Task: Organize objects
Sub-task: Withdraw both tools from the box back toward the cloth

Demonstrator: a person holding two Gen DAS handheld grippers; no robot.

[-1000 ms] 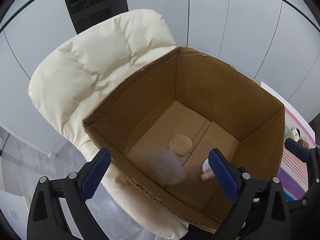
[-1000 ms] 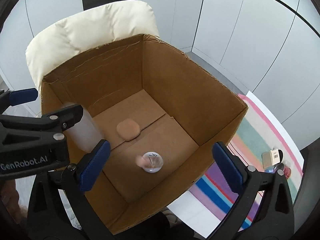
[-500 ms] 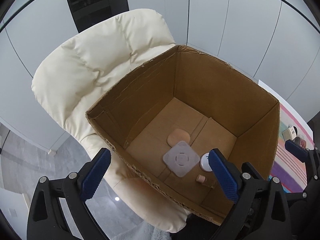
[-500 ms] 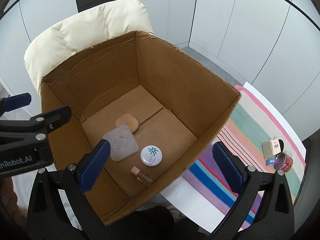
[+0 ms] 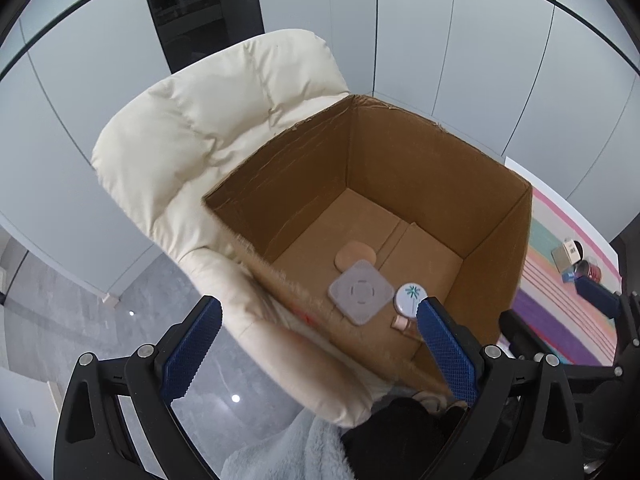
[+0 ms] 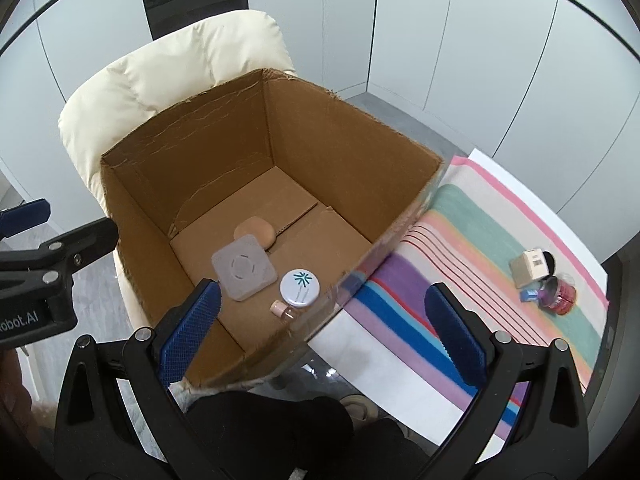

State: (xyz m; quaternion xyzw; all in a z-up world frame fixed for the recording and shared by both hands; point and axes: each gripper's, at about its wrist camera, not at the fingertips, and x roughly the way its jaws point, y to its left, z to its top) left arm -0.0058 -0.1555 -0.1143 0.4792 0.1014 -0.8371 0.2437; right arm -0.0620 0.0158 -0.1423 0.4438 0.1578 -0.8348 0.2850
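An open cardboard box (image 6: 360,152) sits on a cream padded chair (image 6: 160,80). On its floor lie a grey square pad (image 6: 244,267), a tan sponge (image 6: 256,231), a round white tin with a green mark (image 6: 299,282) and a small pink-capped vial (image 6: 282,310). The left wrist view shows the box (image 5: 420,168), the pad (image 5: 361,292), the sponge (image 5: 354,255) and the tin (image 5: 410,299). My left gripper (image 5: 316,356) is open and empty above the box's near left edge. My right gripper (image 6: 320,332) is open and empty above the box's near right corner.
A striped cloth (image 6: 480,248) covers the table right of the box. On it stand a small tan carton (image 6: 530,266), a black lid and a pink jar (image 6: 560,294). Grey floor lies left of the chair. A fuzzy grey sleeve (image 5: 288,452) shows at the bottom.
The grey pad fell from my left gripper and landed flat on the box floor beside the tin. Both grippers have drawn back and up from the box, the right one toward the table.
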